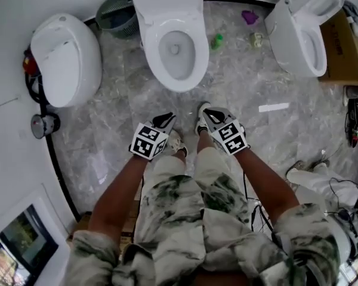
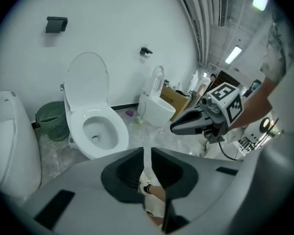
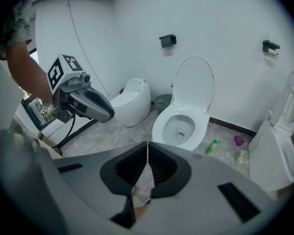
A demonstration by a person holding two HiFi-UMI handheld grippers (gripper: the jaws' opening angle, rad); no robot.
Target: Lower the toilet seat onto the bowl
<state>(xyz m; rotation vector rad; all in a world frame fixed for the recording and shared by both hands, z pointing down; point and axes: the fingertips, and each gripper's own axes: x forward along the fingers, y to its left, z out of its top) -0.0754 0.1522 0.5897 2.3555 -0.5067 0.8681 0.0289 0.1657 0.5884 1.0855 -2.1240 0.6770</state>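
Note:
The white toilet bowl (image 1: pixel 176 52) stands straight ahead on the marble floor. Its seat and lid (image 2: pixel 88 80) are raised upright against the wall, and they stand just as upright (image 3: pixel 195 84) in the right gripper view. Both grippers hang side by side above my shoes, well short of the bowl. My left gripper (image 1: pixel 165 121) has a narrow gap between its jaws with nothing in it (image 2: pixel 147 151). My right gripper (image 1: pixel 205 113) has its jaw tips together, empty (image 3: pixel 147 145).
A closed white toilet (image 1: pixel 65 58) stands at the left and another toilet (image 1: pixel 304 31) with its seat up at the right. A green basket (image 1: pixel 116 14), a green bottle (image 1: pixel 217 40) and a purple item (image 1: pixel 249 16) lie near the bowl. A cardboard box (image 1: pixel 346 46) sits far right.

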